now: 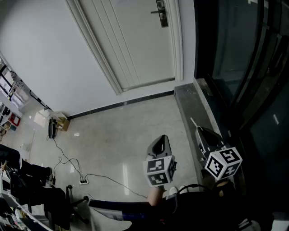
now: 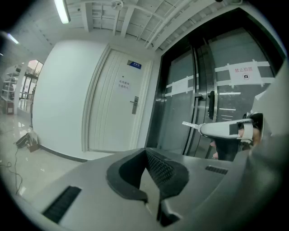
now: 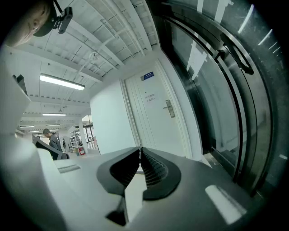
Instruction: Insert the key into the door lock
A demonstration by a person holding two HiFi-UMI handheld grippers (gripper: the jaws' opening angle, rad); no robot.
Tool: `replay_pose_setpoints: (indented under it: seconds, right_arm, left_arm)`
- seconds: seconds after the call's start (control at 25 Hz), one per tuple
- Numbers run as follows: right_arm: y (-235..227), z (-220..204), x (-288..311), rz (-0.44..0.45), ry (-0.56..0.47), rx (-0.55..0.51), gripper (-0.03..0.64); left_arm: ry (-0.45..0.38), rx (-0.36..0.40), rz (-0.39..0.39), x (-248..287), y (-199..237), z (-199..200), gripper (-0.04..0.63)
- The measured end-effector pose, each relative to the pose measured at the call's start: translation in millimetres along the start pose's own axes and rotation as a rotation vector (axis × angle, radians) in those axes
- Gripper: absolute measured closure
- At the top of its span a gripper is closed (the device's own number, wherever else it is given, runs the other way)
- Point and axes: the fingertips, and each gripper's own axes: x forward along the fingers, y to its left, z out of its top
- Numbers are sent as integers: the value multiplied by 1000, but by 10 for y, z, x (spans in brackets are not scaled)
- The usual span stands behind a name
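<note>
Key [image 1: 193, 122] gripped, well apart from door lock [image 1: 161, 13].
Right claw [image 1: 199, 129] clamps the key; left claw [image 1: 160, 140] closed, empty; lock at 12 o'clock.

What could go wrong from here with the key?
The key sticks out from the shut jaws of the right gripper, held by one end, so it may twist or slip against the door lock. The lock is some way off, so the blade's angle could drift before arrival.

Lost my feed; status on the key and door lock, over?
Left gripper shut, empty. Right gripper shut on key. Door lock well ahead, key not inserted. Only floor between.
</note>
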Motion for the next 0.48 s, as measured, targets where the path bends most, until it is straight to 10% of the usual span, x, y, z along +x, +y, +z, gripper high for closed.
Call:
replay_pose_setpoints:
  seconds: [0.48]
  right_arm:
    - [19,-35,20,7,9,-9,604]
  left_arm:
    - [-1,-5,2,-11,27,-16,595]
